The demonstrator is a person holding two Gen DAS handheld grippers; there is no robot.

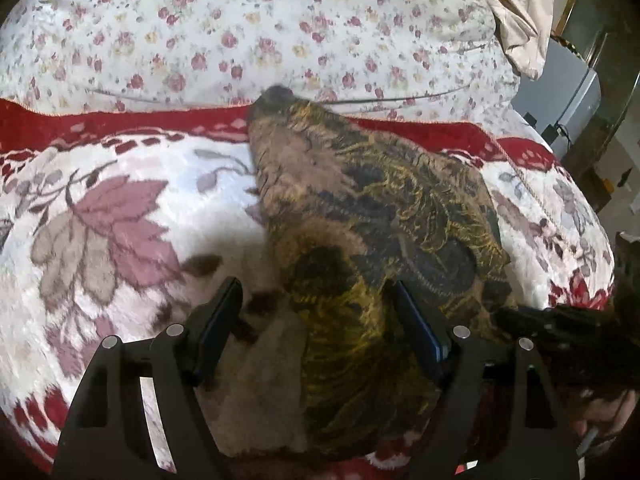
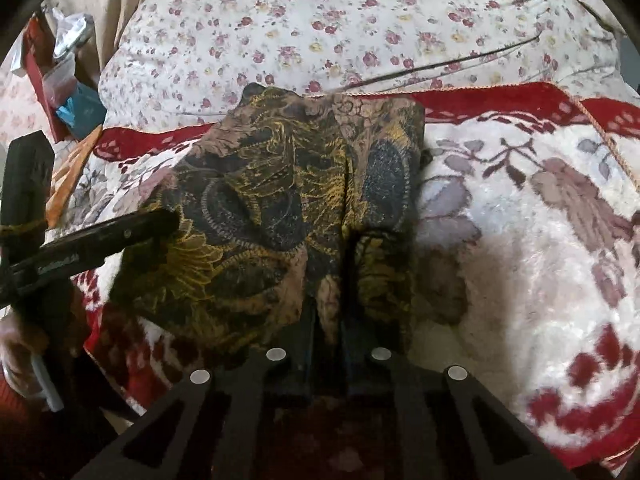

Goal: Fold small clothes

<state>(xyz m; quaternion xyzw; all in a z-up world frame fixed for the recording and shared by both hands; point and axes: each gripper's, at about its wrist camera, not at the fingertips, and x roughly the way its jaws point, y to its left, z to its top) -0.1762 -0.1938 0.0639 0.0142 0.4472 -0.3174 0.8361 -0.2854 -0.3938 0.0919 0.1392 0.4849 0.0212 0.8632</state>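
Observation:
A small brown garment [image 1: 372, 208] with black and yellow swirls lies on a red and white floral blanket [image 1: 112, 216]. My left gripper [image 1: 316, 312] is open, its fingers standing either side of the garment's near end. In the right wrist view the garment [image 2: 280, 200] lies spread ahead. My right gripper [image 2: 328, 324] is shut on a pinch of the garment's near edge. The left gripper's finger [image 2: 104, 236] reaches in from the left and rests on the cloth's left side.
A white quilt with small pink flowers [image 1: 260, 28] lies behind the blanket [image 2: 540, 220]. A beige cloth [image 1: 520, 20] hangs at the far right. A red box and plastic bags [image 2: 60, 80] sit at the left of the right wrist view.

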